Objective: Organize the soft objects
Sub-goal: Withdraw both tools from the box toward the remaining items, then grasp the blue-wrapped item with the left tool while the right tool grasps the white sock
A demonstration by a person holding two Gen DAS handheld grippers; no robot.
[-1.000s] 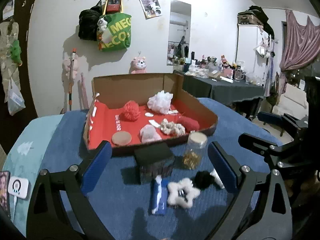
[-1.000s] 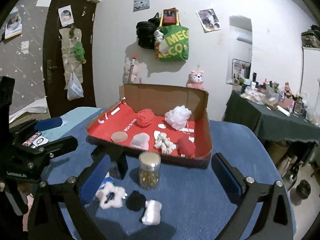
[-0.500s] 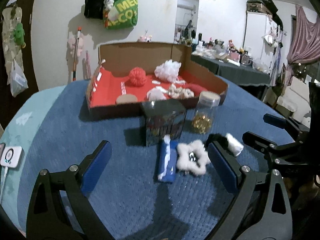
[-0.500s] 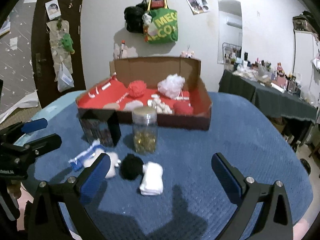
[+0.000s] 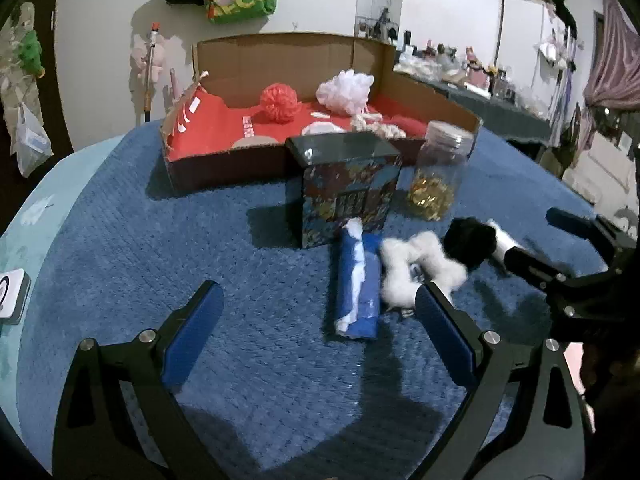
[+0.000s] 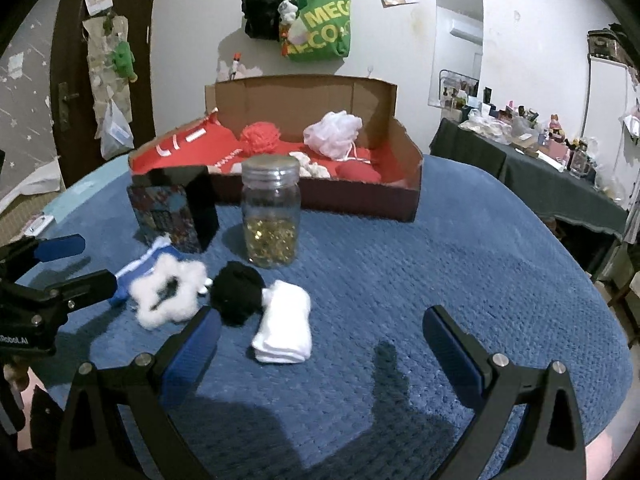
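Observation:
Several soft things lie on the blue table cover: a blue-and-white roll (image 5: 357, 285), a white fluffy star (image 5: 420, 268) (image 6: 168, 288), a black pompom (image 5: 470, 242) (image 6: 239, 292) and a folded white cloth (image 6: 285, 325). My left gripper (image 5: 316, 330) is open and empty, just in front of the roll and star. My right gripper (image 6: 320, 340) is open and empty, just in front of the white cloth. A cardboard box with a red lining (image 6: 412, 168) stands behind and holds a red pompom (image 6: 262, 138), a white puff (image 6: 332, 134) and other soft pieces.
A dark printed box (image 5: 346, 188) (image 6: 172, 210) and a glass jar with gold bits (image 6: 272, 222) (image 5: 438, 170) stand between the soft things and the cardboard box. A phone (image 5: 10, 296) lies at the table's left edge. A cluttered side table (image 6: 532, 148) is at the right.
Both grippers have come down and forward toward the soft things on the table, which now look larger and closer. Both stay open. Nothing on the table has moved.

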